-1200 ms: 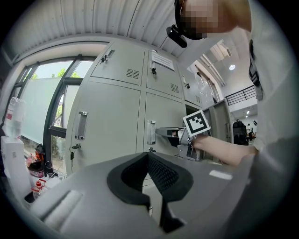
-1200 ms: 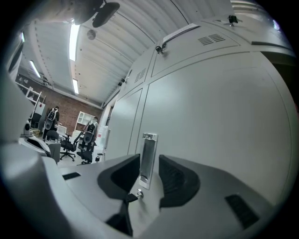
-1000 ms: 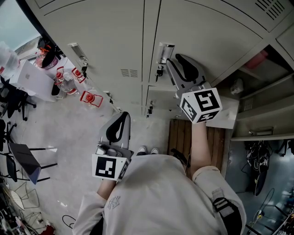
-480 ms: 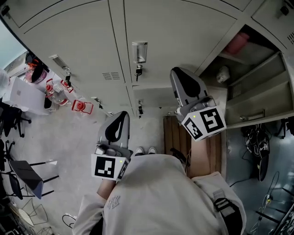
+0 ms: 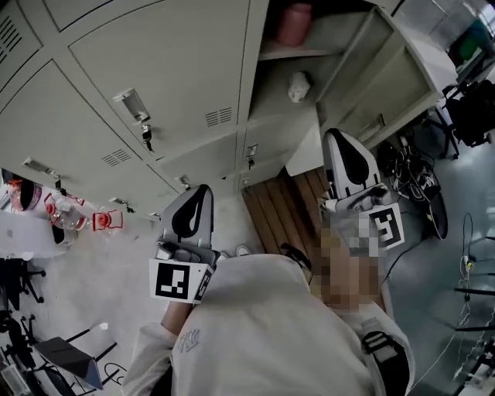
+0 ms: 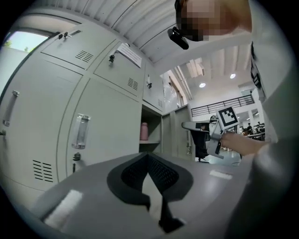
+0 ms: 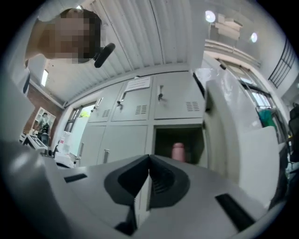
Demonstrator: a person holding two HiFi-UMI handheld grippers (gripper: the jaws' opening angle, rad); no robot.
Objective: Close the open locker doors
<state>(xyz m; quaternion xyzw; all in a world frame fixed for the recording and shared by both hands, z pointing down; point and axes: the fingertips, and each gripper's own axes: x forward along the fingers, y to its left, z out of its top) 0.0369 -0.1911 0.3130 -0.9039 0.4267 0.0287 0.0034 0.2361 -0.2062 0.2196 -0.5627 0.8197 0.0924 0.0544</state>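
Now | right gripper point(image 5: 341, 136) pulled back from lockers point(image 5: 178, 69), fingers newly closed, empty | left gripper point(image 5: 201, 190) fingers closed

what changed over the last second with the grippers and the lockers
The right gripper has shut its jaws, wide apart a second ago, on nothing, and has drawn back from the locker fronts. The head view has swung toward the open locker with the pink bottle. Unchanged: the left gripper low by the person's body, jaws shut, and that locker still open.
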